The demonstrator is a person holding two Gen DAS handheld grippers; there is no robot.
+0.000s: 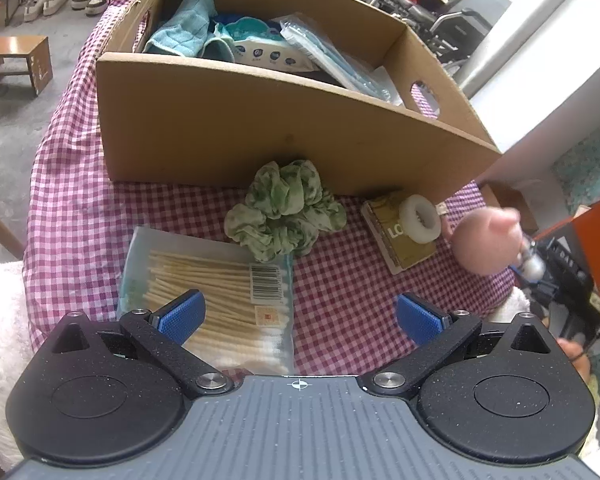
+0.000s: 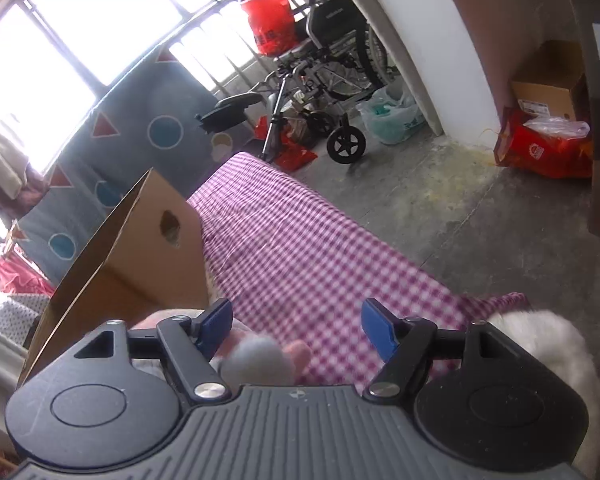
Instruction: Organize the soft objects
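A green scrunchie lies on the checked cloth against the front wall of the cardboard box. Inside the box are a teal towel, a wipes pack and bagged masks. My left gripper is open above the cloth, its left pad over a bag of cotton swabs. A blurred pink soft toy sits at the right. In the right wrist view the same pink and grey toy shows low by the left finger. My right gripper is open, with no pad pressing on the toy.
A white tape roll rests on a yellow booklet right of the scrunchie. The box's side stands left of the right gripper. White fluffy fabric lies at the cloth's corner. A wheelchair stands beyond on the floor.
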